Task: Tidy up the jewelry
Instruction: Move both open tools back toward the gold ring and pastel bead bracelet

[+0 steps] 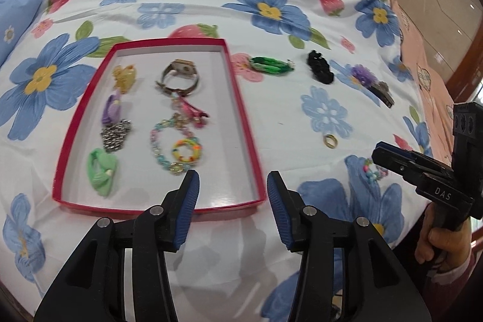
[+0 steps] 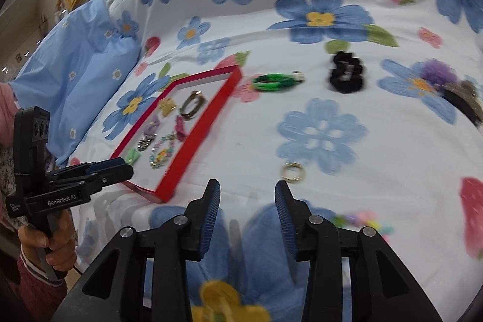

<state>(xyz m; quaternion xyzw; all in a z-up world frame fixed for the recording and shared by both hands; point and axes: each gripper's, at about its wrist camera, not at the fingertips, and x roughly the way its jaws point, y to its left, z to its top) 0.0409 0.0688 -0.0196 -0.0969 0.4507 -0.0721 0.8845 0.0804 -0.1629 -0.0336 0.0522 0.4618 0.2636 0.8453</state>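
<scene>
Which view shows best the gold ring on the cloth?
The right wrist view: the ring lies near, just beyond the right gripper, though slightly blurred. The left wrist view shows it smaller, off to the right.

A shallow red tray (image 1: 241, 122) with a white floor is seen left of centre, holding a watch (image 1: 179, 74), a silver chain (image 1: 116, 133), beaded bracelets (image 1: 173, 141) and hair clips. To its right, on the cloth, lie a green bracelet (image 1: 270, 65), a black scrunchie (image 1: 320, 67), a purple clip (image 1: 369, 80) and a gold ring (image 1: 329, 140).
</scene>
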